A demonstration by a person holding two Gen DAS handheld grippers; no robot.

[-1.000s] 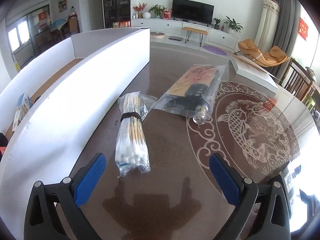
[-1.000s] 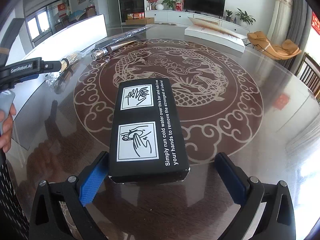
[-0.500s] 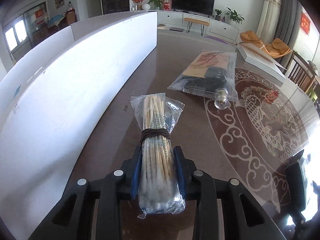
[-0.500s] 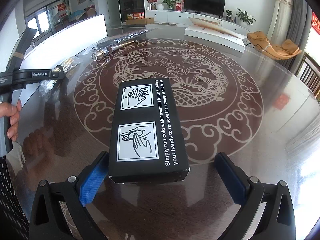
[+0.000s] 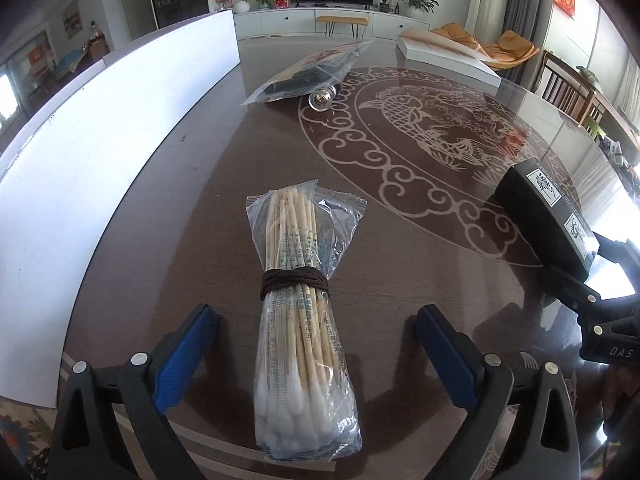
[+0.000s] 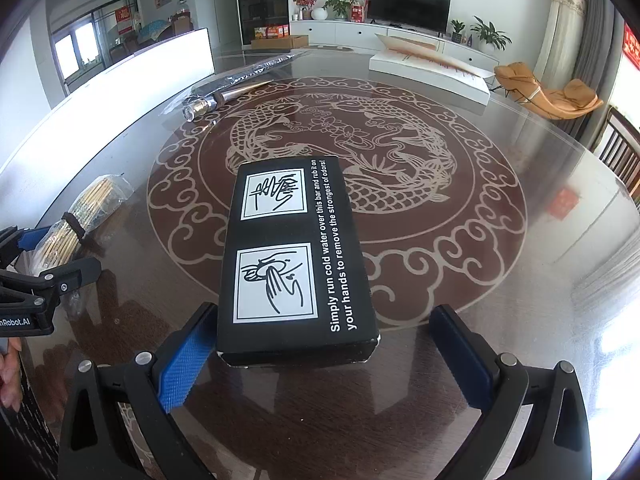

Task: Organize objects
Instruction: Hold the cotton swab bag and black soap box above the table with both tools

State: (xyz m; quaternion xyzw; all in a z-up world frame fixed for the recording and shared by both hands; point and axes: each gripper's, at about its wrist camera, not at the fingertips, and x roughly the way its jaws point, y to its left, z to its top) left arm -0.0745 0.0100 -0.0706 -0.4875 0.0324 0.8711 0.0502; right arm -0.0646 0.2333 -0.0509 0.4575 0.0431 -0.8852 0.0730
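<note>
Left tool [image 5: 316, 356] stands wide apart now, its jaws having just sprung open, and the bag of cotton swabs [image 5: 305, 328] lies between the blue pads [image 5: 182, 360] with clear table on either side, neither pad touching it. The bundle rests flat on the table [image 5: 200, 208], cotton tips toward the tool, wooden sticks pointing away, a dark band wrapped around its middle. Just to the left runs the white board wall [image 5: 100, 152], standing upright along the table's edge. Farther out, past the swabs, a clear bag with a dark bottle [image 5: 308, 74] lies at the rim of the fish-patterned inlay, its glass end poking toward the pattern. Beyond that, a white flat box [image 5: 448, 58] sits at the far side.

Over to the right tool [image 6: 320, 360]: jaws spread wide here too, and the black box [image 6: 296, 256] with hand-washing drawings and white lettering sits on the table between them. The left pad [image 6: 184, 364] is right up against the box's near corner; the right pad stands well clear of it. The box lies lengthwise, pointing away toward the inlay's centre. At the left edge of this view, the other tool [image 6: 40, 264] shows straddling the swab bag, a hand [image 6: 8, 376] below it.
</note>
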